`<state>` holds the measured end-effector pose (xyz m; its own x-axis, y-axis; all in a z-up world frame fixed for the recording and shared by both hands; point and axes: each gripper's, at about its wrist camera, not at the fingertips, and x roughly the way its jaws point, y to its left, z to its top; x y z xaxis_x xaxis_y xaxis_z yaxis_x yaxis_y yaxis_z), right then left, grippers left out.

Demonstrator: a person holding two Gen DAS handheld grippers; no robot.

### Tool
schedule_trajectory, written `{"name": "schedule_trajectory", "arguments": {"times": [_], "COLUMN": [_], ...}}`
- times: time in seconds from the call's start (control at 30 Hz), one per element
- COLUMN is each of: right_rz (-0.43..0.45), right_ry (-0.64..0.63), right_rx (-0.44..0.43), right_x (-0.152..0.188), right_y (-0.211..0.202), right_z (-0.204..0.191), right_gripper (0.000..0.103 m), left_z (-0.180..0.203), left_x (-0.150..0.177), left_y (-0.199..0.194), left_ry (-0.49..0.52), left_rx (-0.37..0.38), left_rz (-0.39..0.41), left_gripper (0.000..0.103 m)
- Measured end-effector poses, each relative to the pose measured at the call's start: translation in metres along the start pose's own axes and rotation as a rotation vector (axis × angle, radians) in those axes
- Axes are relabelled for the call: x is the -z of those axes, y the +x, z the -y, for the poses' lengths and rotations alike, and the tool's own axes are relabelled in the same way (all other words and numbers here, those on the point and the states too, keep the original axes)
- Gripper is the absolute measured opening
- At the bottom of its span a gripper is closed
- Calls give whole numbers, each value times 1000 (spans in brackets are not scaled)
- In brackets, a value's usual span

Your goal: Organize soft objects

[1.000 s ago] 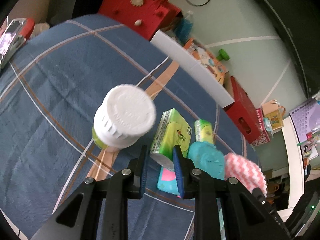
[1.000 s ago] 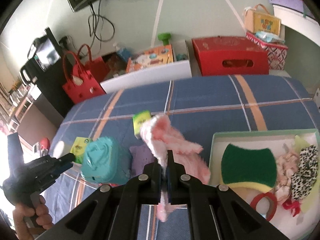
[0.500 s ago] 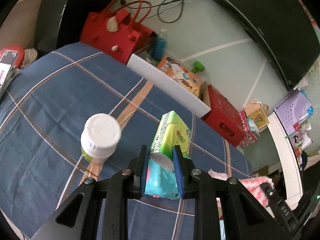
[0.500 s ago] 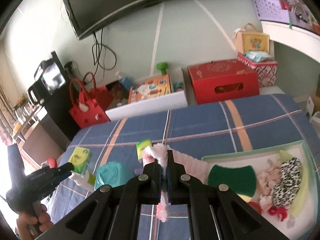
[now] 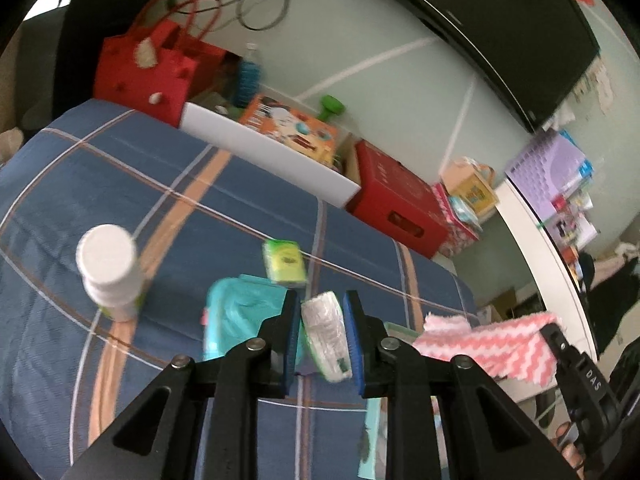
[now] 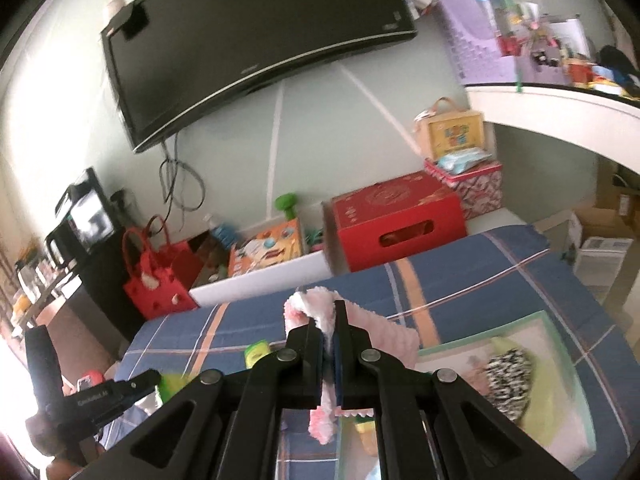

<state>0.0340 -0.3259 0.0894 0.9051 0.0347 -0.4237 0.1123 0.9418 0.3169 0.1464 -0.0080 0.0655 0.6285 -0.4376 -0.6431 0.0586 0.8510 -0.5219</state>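
**Left wrist view: both grippers loaded above the plaid bed**

Left gripper (image 5: 322, 334) has just been closing; its blue pads now clamp a green tissue pack (image 5: 325, 340), end-on. Teal cloth (image 5: 236, 312) at 9 o'clock of it, white-capped bottle (image 5: 109, 268) further out, second green pack (image 5: 285, 261) at 12. Right gripper (image 6: 329, 342) jaws together, pinching a pink fluffy cloth (image 6: 316, 312). Mint-rimmed tray (image 6: 560, 322) at 4 o'clock holds a leopard-print scrunchie (image 6: 510, 376).

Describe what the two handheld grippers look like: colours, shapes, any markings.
Both are black, angular tools. The left gripper has two flat fingers lined with blue pads, joined to splayed black arms by silver round rivets. The right gripper has the same build. Seen from the left wrist camera, its side carries white lettering reading "DAS"; the left's side lettering is illegible.
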Motion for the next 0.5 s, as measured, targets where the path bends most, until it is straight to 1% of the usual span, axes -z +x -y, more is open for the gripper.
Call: {"name": "schedule_trajectory", "arguments": {"times": [0.03, 0.07, 0.1, 0.2, 0.3, 0.37, 0.5], "right_rz": [13, 21, 31, 49, 49, 32, -21], "right_ry": [10, 17, 26, 71, 102, 108, 110], "right_rx": [15, 27, 40, 71, 88, 102, 133], "right_x": [-2, -4, -5, -8, -9, -8, -3], "right_y": [-4, -7, -11, -19, -21, -16, -4], "right_z": [6, 10, 16, 37, 51, 57, 63], "right_gripper": [4, 4, 4, 4, 4, 4, 4], "left_z": [7, 12, 18, 34, 33, 26, 12], "left_x": [0, 0, 0, 2, 7, 12, 30], "left_y": [2, 4, 6, 15, 24, 33, 51], "left_ry": [15, 28, 40, 88, 90, 87, 81], "left_rx": [11, 22, 31, 43, 29, 18, -52], "left_rz": [-8, -14, -21, -38, -60, -105, -207], "left_gripper": [12, 6, 5, 5, 5, 5, 5]}}
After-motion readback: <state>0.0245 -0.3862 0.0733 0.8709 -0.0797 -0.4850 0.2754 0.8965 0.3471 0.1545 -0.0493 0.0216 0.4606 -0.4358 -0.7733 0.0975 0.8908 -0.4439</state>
